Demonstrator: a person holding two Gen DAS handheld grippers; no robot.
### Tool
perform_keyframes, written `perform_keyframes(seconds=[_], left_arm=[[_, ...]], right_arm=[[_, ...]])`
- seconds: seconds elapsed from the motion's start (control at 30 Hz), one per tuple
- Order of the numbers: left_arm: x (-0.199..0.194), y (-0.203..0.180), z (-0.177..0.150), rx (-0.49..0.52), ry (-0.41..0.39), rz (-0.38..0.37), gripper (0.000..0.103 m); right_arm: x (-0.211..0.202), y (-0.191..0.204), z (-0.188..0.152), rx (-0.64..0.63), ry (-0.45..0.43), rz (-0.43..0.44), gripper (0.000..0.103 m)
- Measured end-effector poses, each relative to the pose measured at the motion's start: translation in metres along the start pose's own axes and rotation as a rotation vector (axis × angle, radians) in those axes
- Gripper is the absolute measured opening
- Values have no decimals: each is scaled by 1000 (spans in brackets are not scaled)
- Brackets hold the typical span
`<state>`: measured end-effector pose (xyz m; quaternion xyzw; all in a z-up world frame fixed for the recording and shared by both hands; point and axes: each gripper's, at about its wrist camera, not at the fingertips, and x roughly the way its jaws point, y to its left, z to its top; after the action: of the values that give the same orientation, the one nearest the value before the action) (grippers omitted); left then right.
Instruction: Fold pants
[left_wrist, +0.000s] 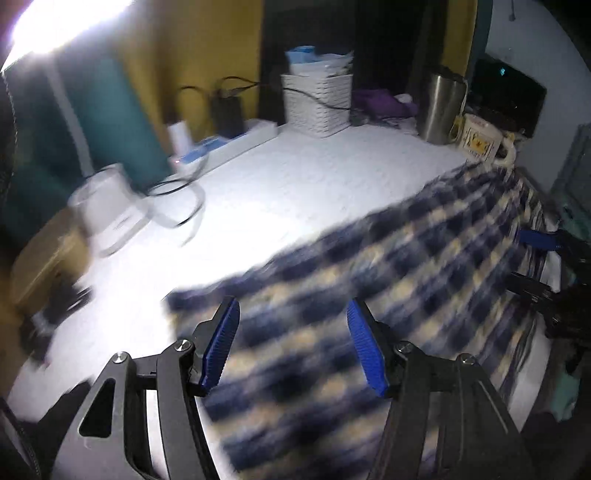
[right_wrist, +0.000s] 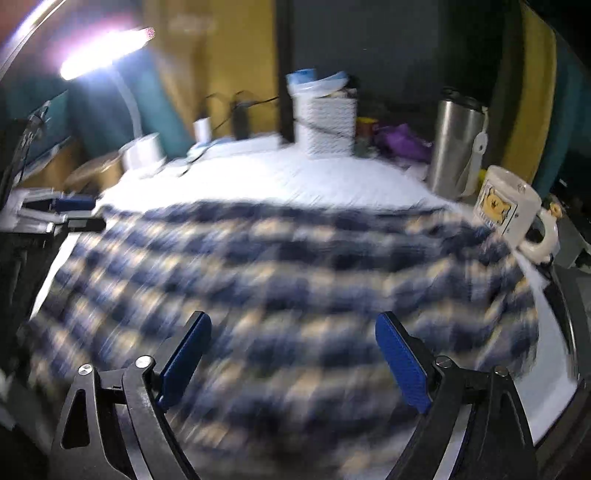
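Beside the cartoon-printed white ceramic mug (right_wrist: 511, 210), your blue-and-cream plaid flannel pants (right_wrist: 280, 280) lie spread, seemingly unfolded; left gripper (left_wrist: 293, 345) and right gripper (right_wrist: 293, 363) hover with fingers apart, empty.

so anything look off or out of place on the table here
Mostly the mug: it leans at the table's far right corner, touching the plaid pants edge, so moving the fabric could tip it. Both frames are motion-blurred. Left gripper and right gripper are open, holding nothing.

The right gripper (right_wrist: 293, 323) hangs wide open above blurred checked pants (right_wrist: 280, 266) on the white table (right_wrist: 280, 181).
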<state>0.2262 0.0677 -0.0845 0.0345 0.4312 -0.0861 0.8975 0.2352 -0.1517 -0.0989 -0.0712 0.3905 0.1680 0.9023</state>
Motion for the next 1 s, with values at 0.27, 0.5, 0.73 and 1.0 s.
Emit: perform_keyframes(seconds=[0.27,0.5,0.73,1.0], left_arm=[[55,-26,52,-56,1,-112,61],[94,-21,52,-114,62,-76,61],[98,-28,42,-33,51,-13,63],[63,11,26,-84,36,87,63]], right_arm=[[64,-13,69,23,8,2,73],[107,-5,54,-26,123,-43,72],[108,-5,54,-29,125,-76,72],[95,6,52,-39,107,-56,73]])
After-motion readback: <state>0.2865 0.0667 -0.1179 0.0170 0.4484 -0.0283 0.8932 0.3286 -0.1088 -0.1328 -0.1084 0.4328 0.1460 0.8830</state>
